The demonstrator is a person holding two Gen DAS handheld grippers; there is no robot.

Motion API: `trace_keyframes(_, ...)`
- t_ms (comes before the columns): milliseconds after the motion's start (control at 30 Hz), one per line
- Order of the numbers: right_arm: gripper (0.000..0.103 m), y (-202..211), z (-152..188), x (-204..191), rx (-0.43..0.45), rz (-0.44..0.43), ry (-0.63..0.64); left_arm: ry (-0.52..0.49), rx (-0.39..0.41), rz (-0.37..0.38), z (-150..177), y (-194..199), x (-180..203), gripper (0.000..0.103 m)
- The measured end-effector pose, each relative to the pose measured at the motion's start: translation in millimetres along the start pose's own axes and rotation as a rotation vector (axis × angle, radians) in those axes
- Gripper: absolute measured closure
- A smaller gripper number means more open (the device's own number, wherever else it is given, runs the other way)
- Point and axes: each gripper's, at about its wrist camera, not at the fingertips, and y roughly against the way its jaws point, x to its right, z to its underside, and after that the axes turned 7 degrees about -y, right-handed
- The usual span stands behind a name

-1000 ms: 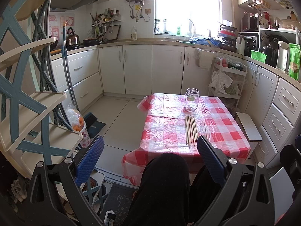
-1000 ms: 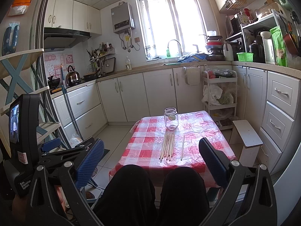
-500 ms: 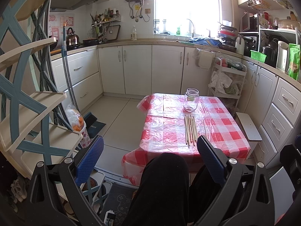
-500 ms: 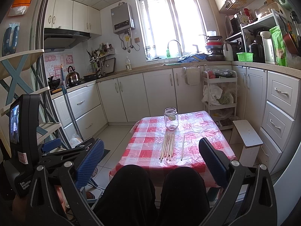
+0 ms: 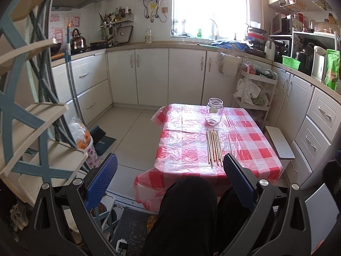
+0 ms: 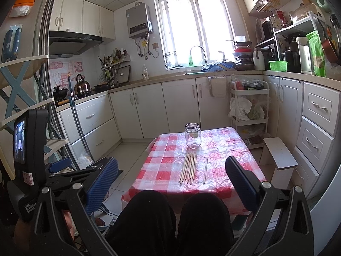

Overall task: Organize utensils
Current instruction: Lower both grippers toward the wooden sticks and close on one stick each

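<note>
On the bench (image 6: pixel 223 149), a bundle of chopsticks (image 6: pixel 188 167) lies at 6 o'clock of the empty glass jar (image 6: pixel 192 135), with a single chopstick (image 6: pixel 205 168) apart at its 3 o'clock side. Left gripper (image 5: pixel 170 181) and right gripper (image 6: pixel 171 183) are both released and empty, held well short of the bench. The sticks appear light, stiff and slippery; pinch mid-length. The jar appears fragile.

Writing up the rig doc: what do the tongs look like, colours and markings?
Both tongs, left and right, have black triangular cut-out frames with silver bolts and ribbed blue pads. The right view shows the left unit's black body with a small screen and white printed lettering.
</note>
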Motion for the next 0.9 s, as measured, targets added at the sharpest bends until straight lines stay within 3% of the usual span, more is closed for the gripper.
trace_keyframes(367, 0.006, -132.9, -35.4, 54.7, -0.176, 0.065, 0.012, -0.048, -0.1, 0.041, -44.2, -132.3, 15.8, 0.008)
trace_keyframes(600, 0.008, -258.9, -34.3, 104.8, -0.357, 0.077, 0.037, -0.109, -0.238, 0.15, -54.9, -251.3, 45.8, 0.008)
trace_keyframes(667, 0.029, -293.8, -25.1, 113.4, -0.412, 0.068, 0.058, -0.126, -0.268, 0.166, -52.0, -284.9, 55.3, 0.008)
trace_keyframes(767, 0.047, -349.8, -6.3, 125.9, -0.51, 0.066, 0.061, -0.138, -0.31, 0.18, -45.2, -327.6, 68.2, 0.009)
trace_keyframes(900, 0.053, -400.1, 13.1, 137.0, -0.569, 0.08, 0.04, -0.14, -0.335, 0.212, -43.9, -365.2, 84.6, 0.014)
